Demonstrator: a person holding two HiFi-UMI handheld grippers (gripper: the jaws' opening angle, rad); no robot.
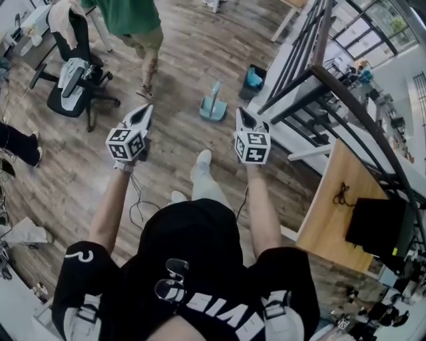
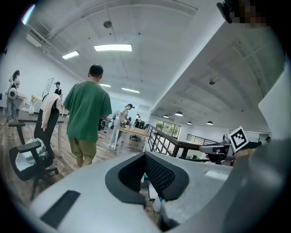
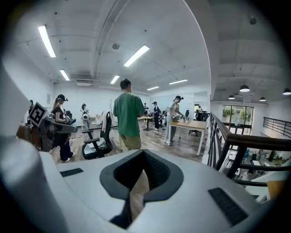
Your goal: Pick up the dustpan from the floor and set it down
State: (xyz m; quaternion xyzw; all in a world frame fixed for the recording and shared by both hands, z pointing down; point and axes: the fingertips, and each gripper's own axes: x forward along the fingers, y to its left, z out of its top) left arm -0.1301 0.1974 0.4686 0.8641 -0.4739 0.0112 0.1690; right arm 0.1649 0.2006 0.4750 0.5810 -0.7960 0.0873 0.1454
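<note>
- Teal dustpan [image 1: 213, 104] stands upright on the wood floor [image 1: 180, 60] ahead of you. It is well apart from both grippers.
- Your left gripper [image 1: 145, 113] and right gripper [image 1: 243, 117] each have their fingers pressed together, with nothing in them. If you reach the dustpan like that, you will only push it, and it could tip over. Open one first.
- Its handle looks thin. If you pinch it badly, the pan could swing or slip out.
- The black railing [image 1: 293, 63] and a small blue bin [image 1: 253, 78] are near the dustpan on the right. A wide reach could bump them.
- A person in a green shirt [image 1: 130, 16] and a chair [image 1: 73, 83] are ahead on the left. Do not walk into them.
- A thin cord [image 1: 133, 200] hangs by your legs. It could trip you.
</note>
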